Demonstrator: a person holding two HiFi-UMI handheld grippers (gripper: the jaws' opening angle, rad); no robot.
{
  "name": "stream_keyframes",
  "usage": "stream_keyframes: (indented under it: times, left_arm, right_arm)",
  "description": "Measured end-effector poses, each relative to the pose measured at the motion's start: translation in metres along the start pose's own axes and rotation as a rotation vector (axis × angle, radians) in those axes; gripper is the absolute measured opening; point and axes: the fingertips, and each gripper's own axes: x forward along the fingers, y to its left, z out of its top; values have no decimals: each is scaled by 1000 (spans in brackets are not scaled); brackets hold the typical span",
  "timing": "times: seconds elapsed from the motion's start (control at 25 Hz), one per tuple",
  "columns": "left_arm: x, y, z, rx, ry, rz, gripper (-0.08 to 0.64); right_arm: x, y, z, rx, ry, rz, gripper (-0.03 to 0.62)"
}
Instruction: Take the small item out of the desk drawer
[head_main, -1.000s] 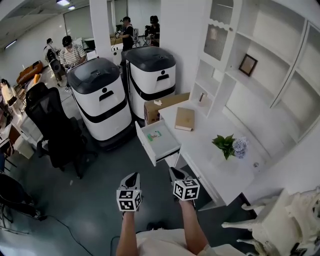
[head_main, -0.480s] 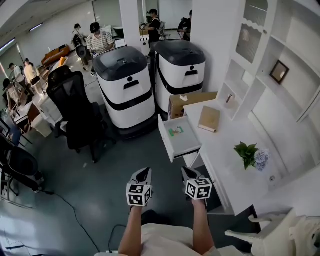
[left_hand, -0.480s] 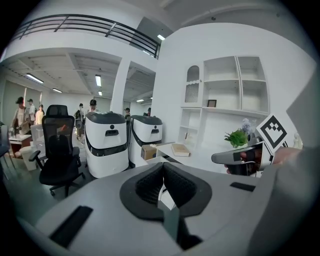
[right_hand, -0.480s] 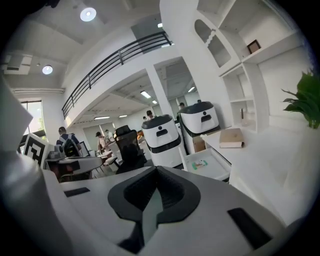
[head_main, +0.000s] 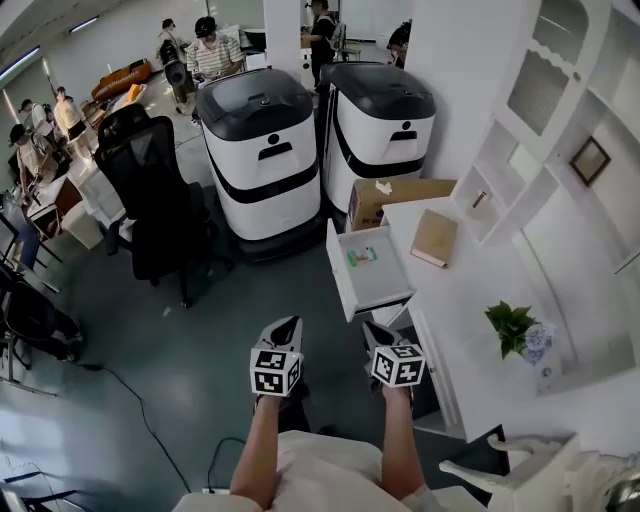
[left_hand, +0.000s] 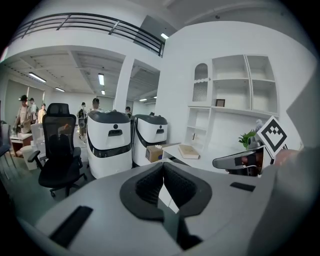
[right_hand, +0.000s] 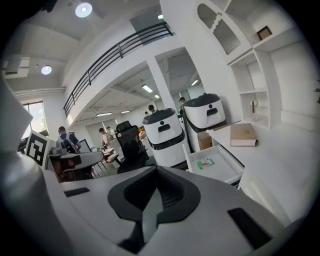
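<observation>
The white desk drawer (head_main: 385, 293) stands pulled open from the desk (head_main: 470, 300). A small green and white item (head_main: 362, 256) lies flat inside it near the far end; in the right gripper view the item (right_hand: 205, 163) shows in the same drawer (right_hand: 222, 172). My left gripper (head_main: 287, 328) and right gripper (head_main: 377, 334) hang side by side over the grey floor, short of the drawer's front. Both are shut with nothing between the pads. The right gripper is just below the drawer's near corner; the left gripper (left_hand: 163, 167) is further left.
A tan book (head_main: 434, 238), a potted plant (head_main: 512, 325) and a shelf unit (head_main: 540, 130) are on the desk side. A cardboard box (head_main: 400, 193) and two white machines (head_main: 262, 150) stand behind the drawer. A black office chair (head_main: 150, 195) is at left, people beyond.
The head view has swung, so the drawer and desk sit further right and the chair is more in view. Both grippers stay shut, side by side, slightly nearer the drawer.
</observation>
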Motion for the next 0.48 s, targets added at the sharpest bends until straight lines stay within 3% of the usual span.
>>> stream_keyframes:
  times: [0.48]
  left_arm:
    - [128, 101, 68, -5, -3, -92, 17]
  right_arm:
    - [124, -39, 77, 58, -30, -113, 26]
